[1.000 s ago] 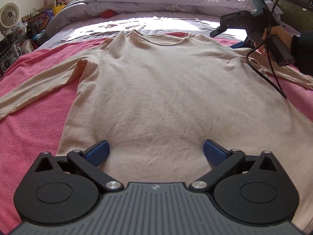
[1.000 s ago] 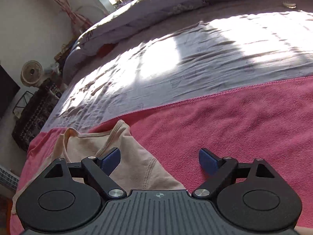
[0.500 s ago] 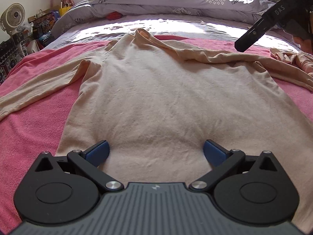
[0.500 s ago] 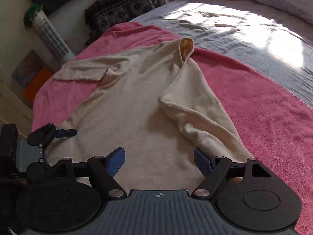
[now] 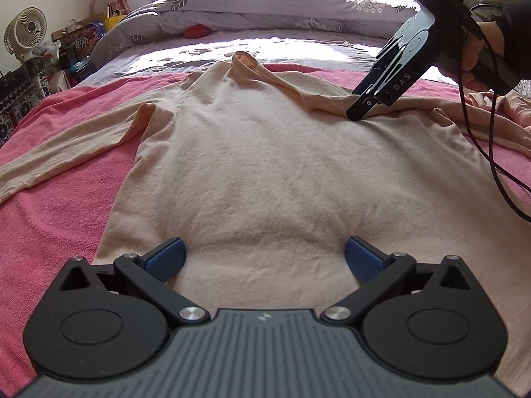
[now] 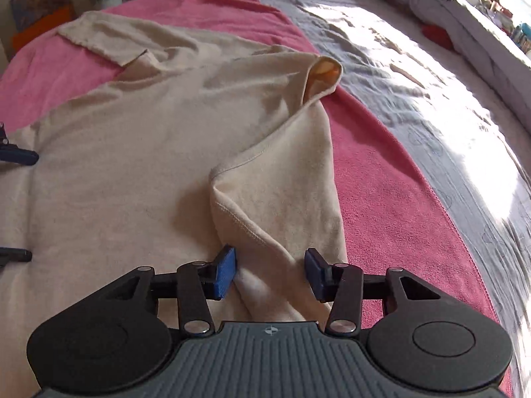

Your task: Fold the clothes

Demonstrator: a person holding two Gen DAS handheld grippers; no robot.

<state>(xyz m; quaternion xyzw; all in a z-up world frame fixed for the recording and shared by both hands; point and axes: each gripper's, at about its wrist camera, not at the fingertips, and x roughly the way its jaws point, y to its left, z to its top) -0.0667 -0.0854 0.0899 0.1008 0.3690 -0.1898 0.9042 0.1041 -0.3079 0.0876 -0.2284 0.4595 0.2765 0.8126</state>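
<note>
A beige long-sleeved shirt (image 5: 265, 165) lies spread on a pink blanket (image 5: 49, 215), collar (image 5: 245, 61) at the far end. Its right shoulder is folded inward over the chest. My left gripper (image 5: 264, 255) is open low over the hem, nothing between its blue pads. My right gripper (image 5: 358, 112), held by a hand (image 5: 478, 49), points down onto the folded shoulder. In the right wrist view its jaws (image 6: 270, 272) are closing around a raised ridge of shirt fabric (image 6: 265, 225); the pads do not clamp it. The left gripper's fingertips (image 6: 20, 158) show at the left edge.
A rumpled grey duvet (image 5: 265, 10) covers the far half of the bed. A black cable (image 5: 491, 152) hangs from the right gripper across the shirt's right side. Another peach garment (image 5: 504, 112) lies at far right. A fan (image 5: 28, 30) and clutter stand beyond the bed's left side.
The right gripper swung from beyond the right shoulder in over the shirt, rolled, and its jaws narrowed. The right shoulder now lies folded onto the chest. The left gripper stayed put.
</note>
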